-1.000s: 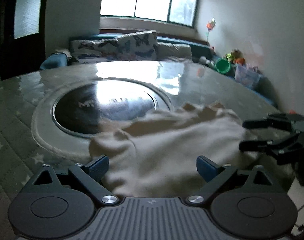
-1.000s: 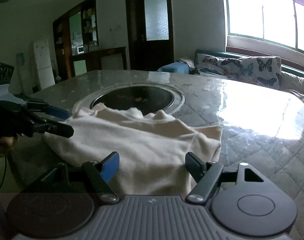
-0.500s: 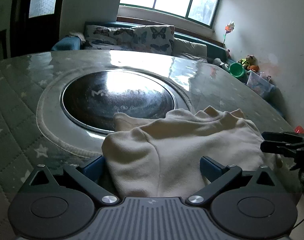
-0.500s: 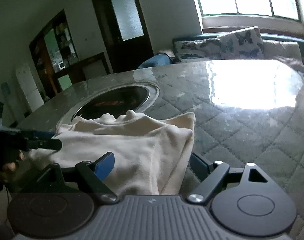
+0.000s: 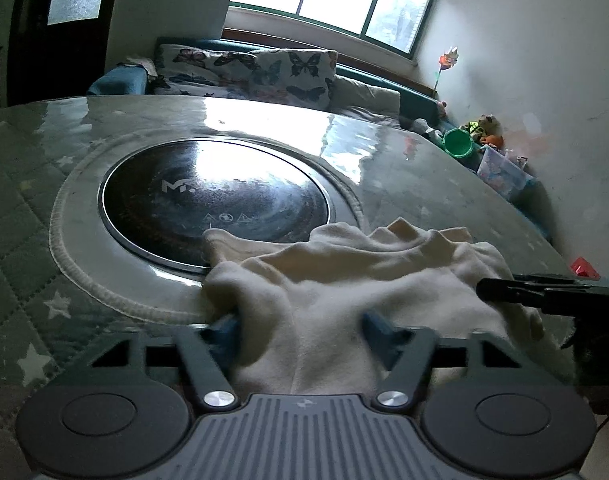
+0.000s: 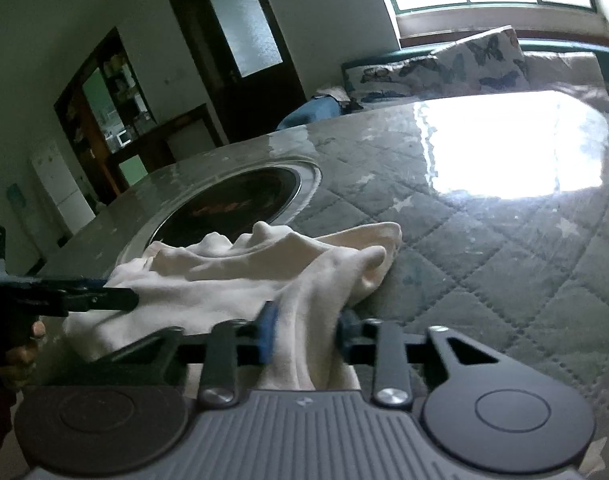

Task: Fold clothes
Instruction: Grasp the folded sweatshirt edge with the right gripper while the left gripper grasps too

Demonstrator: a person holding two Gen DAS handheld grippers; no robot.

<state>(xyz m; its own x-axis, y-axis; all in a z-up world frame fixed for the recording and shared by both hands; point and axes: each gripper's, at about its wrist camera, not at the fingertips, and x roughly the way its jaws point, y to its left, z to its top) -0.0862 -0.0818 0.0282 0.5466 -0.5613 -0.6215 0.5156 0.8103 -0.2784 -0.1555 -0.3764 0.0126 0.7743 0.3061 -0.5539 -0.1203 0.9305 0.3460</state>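
Note:
A cream garment (image 5: 344,280) lies bunched at the near edge of a round table (image 5: 24,200), its far hem over the rim of a black inset cooktop (image 5: 212,200). My left gripper (image 5: 300,330) is closing, its blue pads sunk into a gathered fold of the garment's left part. In the right wrist view the garment (image 6: 224,288) is pinched into a narrow ridge between the pads of my right gripper (image 6: 307,330), which is also closing. Each gripper shows in the other's view: the right gripper (image 5: 484,290) at the cloth's right edge, the left gripper (image 6: 132,294) at its left edge.
The quilted, star-patterned table (image 6: 504,260) stretches wide to the right of the garment, under a glossy cover. A sofa with butterfly cushions (image 5: 264,68) stands behind it, toys and a green bucket (image 5: 458,146) in the corner. A hand (image 6: 24,344) holds the left gripper.
Both grippers stood wide open around the flat cloth and have now closed in on it. The garment has bunched up into folds between the fingers, most tightly in the right gripper.

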